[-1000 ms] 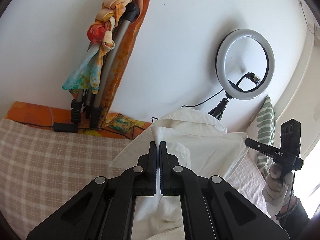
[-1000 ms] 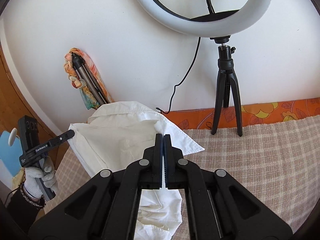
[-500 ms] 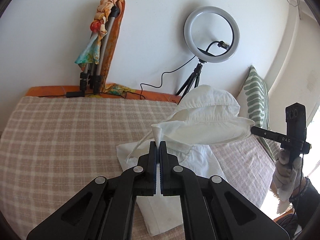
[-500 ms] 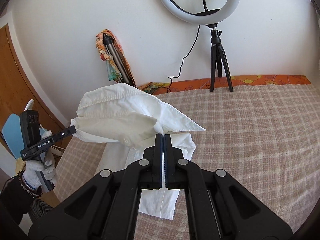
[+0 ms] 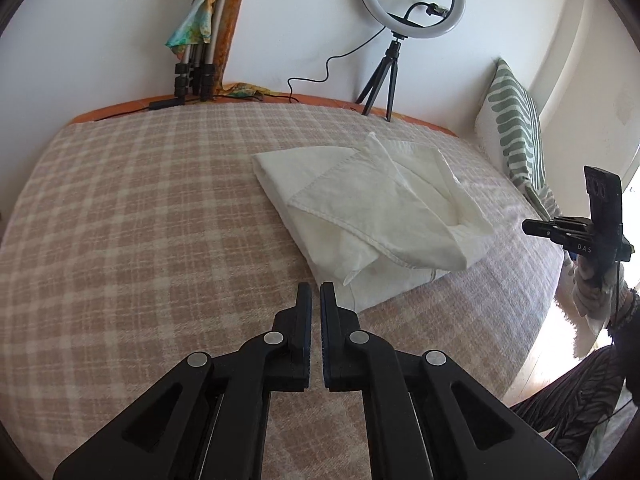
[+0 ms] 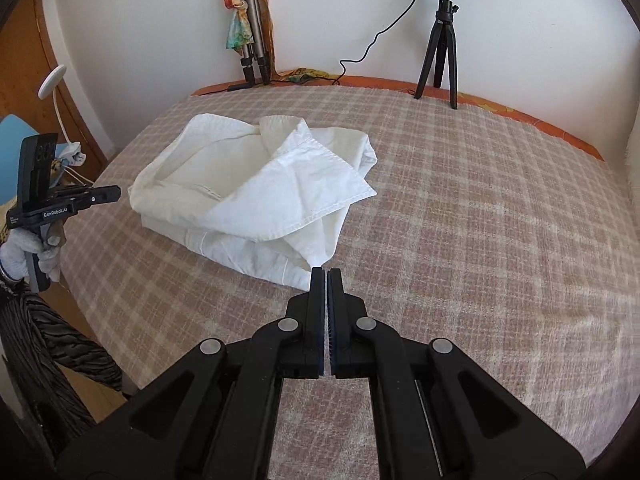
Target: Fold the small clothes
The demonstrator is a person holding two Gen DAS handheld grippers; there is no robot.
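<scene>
A white garment (image 5: 372, 216) lies folded in a loose heap on the checked bed cover (image 5: 140, 220), with a hemmed flap on top. In the left wrist view my left gripper (image 5: 316, 286) hovers just short of the garment's near corner. Its jaws are opening, a narrow gap shows, and nothing is between them. In the right wrist view the same garment (image 6: 248, 184) lies ahead, and my right gripper (image 6: 326, 270) is shut, its tips at the cloth's near corner. Seen from the left, the right gripper (image 5: 526, 229) stands clear of the cloth's edge.
A ring light (image 5: 412, 0) on a small tripod and a folded tripod with a scarf (image 5: 200, 20) stand at the wall behind the bed. A leaf-print pillow (image 5: 516, 128) leans at the right. The bed's edge (image 6: 92, 264) drops off at the left, by a wooden door (image 6: 24, 60).
The garment, held up in the air by both grippers before, now lies folded on the bed. Both grippers have let go, sunk and drawn back from it. The left jaws have parted slightly.
</scene>
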